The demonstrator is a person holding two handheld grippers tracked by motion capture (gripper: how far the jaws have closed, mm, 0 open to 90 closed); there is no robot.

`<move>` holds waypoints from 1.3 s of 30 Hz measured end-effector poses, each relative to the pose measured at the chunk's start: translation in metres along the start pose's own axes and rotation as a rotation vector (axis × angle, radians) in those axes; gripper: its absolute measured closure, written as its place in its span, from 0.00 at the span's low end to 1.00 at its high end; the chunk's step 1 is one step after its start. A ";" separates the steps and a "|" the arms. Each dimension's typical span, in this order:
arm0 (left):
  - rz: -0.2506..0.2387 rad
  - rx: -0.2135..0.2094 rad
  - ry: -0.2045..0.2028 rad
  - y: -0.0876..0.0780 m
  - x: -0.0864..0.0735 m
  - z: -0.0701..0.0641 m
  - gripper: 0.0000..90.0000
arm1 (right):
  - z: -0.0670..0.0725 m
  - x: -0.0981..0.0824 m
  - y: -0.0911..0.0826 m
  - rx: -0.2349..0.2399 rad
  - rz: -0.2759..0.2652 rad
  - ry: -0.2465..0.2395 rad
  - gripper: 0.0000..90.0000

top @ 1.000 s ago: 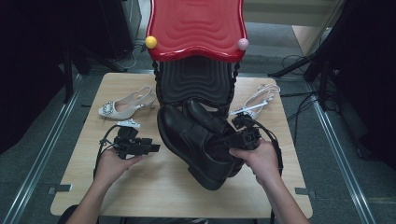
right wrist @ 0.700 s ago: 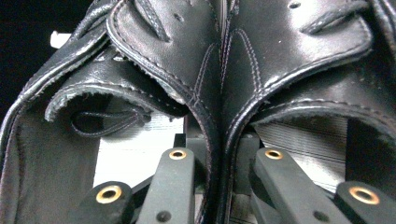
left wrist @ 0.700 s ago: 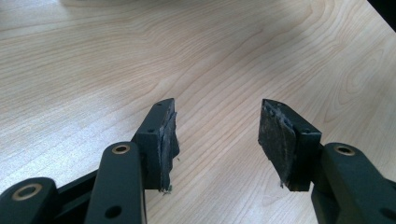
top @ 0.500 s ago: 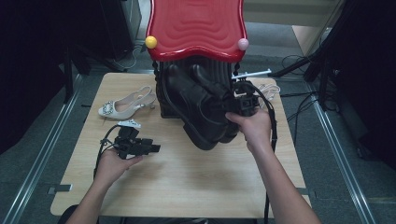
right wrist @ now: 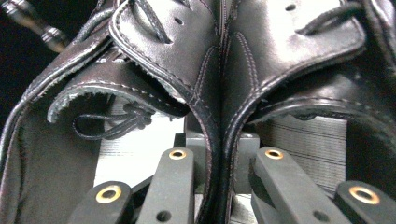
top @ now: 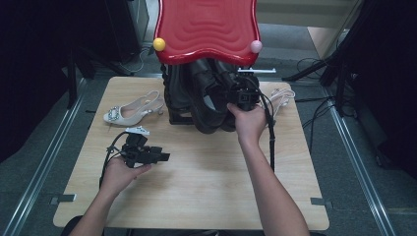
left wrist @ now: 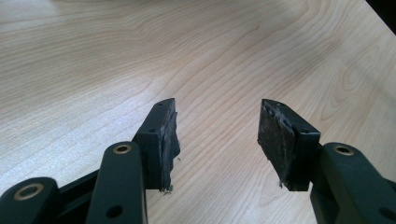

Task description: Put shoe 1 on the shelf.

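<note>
A light wooden table (top: 206,196) with pale grain carries the scene. At its far left lies a cream slingback heel with a jewelled buckle (top: 129,110); at far centre a black shoe rack (top: 178,101) stands; a white strappy sandal (top: 281,98) sits far right.

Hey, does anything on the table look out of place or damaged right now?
Yes, a little. The pads of the left tool look frayed and ragged along their edges. The beige slingback shoe lies alone on the table left of the rack, while the right tool pinches both black leather shoes together at the rack.
</note>
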State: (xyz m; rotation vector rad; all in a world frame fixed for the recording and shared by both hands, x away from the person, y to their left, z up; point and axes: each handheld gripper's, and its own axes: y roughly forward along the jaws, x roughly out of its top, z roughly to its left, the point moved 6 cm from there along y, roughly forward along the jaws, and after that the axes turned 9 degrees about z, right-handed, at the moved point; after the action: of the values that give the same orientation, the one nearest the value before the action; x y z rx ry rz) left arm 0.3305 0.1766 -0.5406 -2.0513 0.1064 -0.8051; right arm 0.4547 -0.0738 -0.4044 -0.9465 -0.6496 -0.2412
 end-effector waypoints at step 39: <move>-0.004 -0.034 0.012 0.000 0.001 -0.006 0.54 | 0.027 0.019 0.051 -0.124 -0.070 0.023 0.64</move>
State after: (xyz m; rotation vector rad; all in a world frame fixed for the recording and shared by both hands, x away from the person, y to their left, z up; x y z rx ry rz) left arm 0.3280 0.1715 -0.5381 -2.0797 0.1236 -0.8234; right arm 0.4822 -0.0208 -0.4163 -1.0398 -0.6528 -0.3569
